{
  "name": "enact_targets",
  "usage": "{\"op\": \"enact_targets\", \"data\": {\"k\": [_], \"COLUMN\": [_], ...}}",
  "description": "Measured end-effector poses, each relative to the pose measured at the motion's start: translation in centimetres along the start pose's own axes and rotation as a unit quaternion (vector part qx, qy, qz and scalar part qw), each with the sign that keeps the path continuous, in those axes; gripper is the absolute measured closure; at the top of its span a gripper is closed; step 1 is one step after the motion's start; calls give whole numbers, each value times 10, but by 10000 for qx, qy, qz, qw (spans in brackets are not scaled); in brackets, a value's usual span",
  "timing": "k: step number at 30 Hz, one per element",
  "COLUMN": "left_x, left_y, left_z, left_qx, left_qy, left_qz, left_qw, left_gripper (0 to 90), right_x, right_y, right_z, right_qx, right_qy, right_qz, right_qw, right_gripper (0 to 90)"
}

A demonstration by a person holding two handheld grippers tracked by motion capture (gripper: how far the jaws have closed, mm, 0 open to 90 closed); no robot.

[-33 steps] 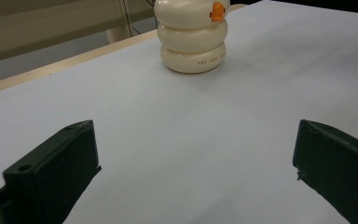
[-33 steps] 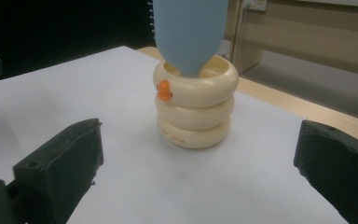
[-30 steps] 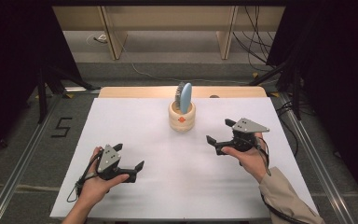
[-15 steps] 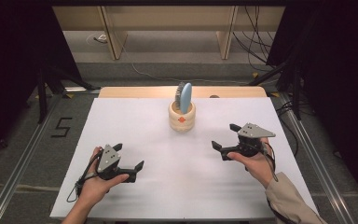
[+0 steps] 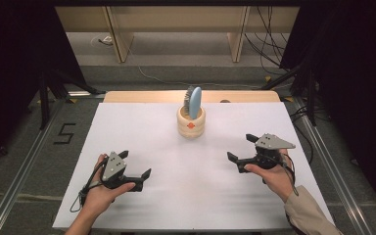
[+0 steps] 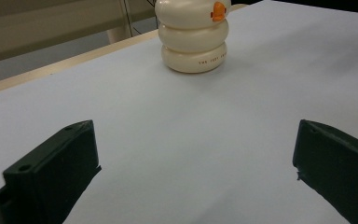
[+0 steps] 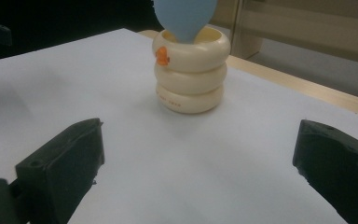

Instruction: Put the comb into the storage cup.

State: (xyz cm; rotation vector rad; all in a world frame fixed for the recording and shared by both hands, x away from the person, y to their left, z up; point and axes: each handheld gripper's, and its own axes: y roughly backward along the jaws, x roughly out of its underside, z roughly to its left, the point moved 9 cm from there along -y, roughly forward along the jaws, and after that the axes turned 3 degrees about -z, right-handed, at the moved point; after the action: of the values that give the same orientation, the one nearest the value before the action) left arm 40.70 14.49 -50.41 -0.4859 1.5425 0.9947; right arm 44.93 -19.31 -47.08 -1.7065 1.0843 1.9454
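A cream ringed holder with a small orange mark stands upright at the far middle of the white table. A blue hairbrush stands in it, head up. My left gripper rests low at the front left, open, with nothing between its jaws; the holder is well ahead of it. My right gripper is at the front right, open and empty, facing the holder and the brush.
The table's wooden far edge borders a lower floor with cables. Metal rails run along both sides. A "5" mark is on the floor at left.
My right gripper has drawn back toward the front right of the table, away from the holder. The left gripper has stayed put.
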Motion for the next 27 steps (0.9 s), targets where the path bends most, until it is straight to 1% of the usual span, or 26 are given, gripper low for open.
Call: {"op": "enact_targets", "data": {"k": [13, 17, 27], "left_x": [0, 1, 1], "left_y": [0, 0, 0], "left_z": [0, 0, 1], "left_qx": [-7, -2, -16], "left_qy": [16, 10, 17], "left_qz": [1, 10, 0], "left_qw": [10000, 10000, 10000], "left_gripper": [0, 0, 0], "right_x": [11, 17, 22], "right_y": [12, 15, 22], "right_z": [-2, -3, -3], "right_qx": [42, 58, 60], "right_qy": [11, 28, 43], "right_qz": [43, 105, 105], "right_qw": [10000, 9999, 9999], "right_gripper": [32, 32, 33]}}
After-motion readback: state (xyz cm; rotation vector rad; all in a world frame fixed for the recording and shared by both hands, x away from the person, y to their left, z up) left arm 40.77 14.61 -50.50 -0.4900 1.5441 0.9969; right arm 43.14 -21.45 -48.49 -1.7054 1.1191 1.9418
